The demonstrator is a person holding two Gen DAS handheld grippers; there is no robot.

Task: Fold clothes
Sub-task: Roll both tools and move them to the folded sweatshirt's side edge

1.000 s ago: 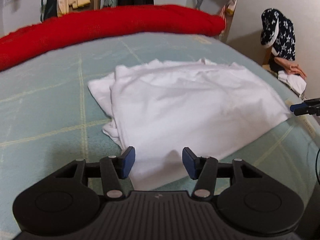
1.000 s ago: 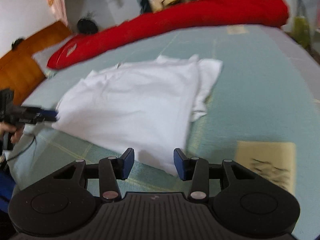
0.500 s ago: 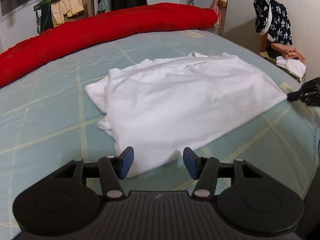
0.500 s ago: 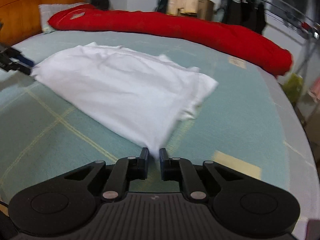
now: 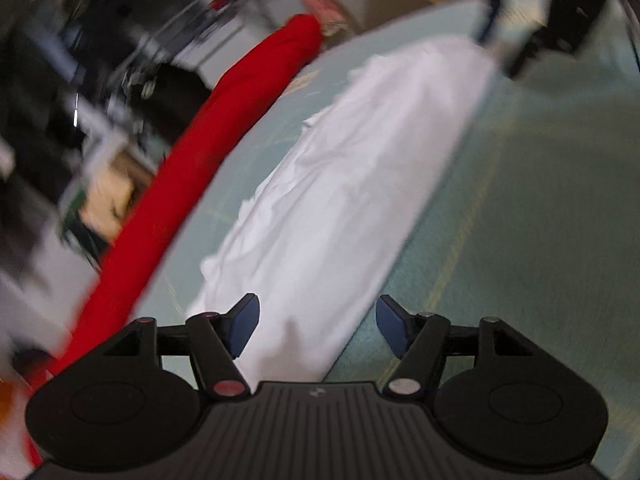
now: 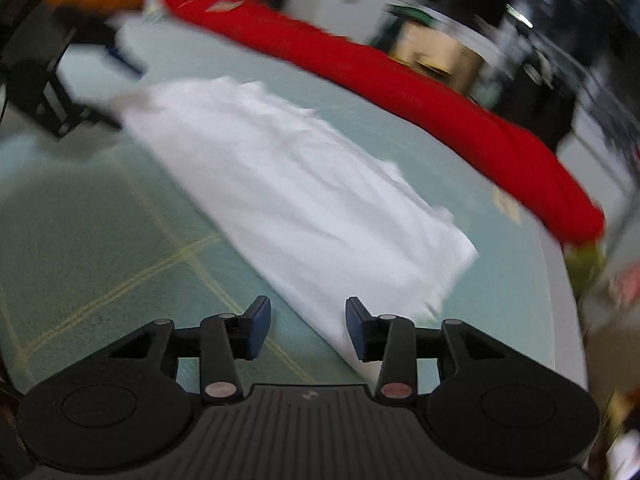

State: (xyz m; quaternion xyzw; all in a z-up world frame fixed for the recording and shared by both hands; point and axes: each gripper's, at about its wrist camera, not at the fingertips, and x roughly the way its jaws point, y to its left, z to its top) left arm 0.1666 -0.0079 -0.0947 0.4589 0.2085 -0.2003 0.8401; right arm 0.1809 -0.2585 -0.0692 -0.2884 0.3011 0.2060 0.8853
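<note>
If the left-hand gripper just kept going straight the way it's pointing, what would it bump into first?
Most likely the white garment lying on the bed: its near end sits right between the open left gripper fingers. The picture is blurred, so depth is uncertain.

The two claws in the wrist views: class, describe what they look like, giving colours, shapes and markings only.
Both look alike. The left claw and the right claw each have a black ribbed plastic body with a small pale logo, two rounded black lobes with circular recesses, and black linkage arms joined by silvery or reddish pivot pins. Each finger ends in a blue pad. No cables or sleeves are visible.
</note>
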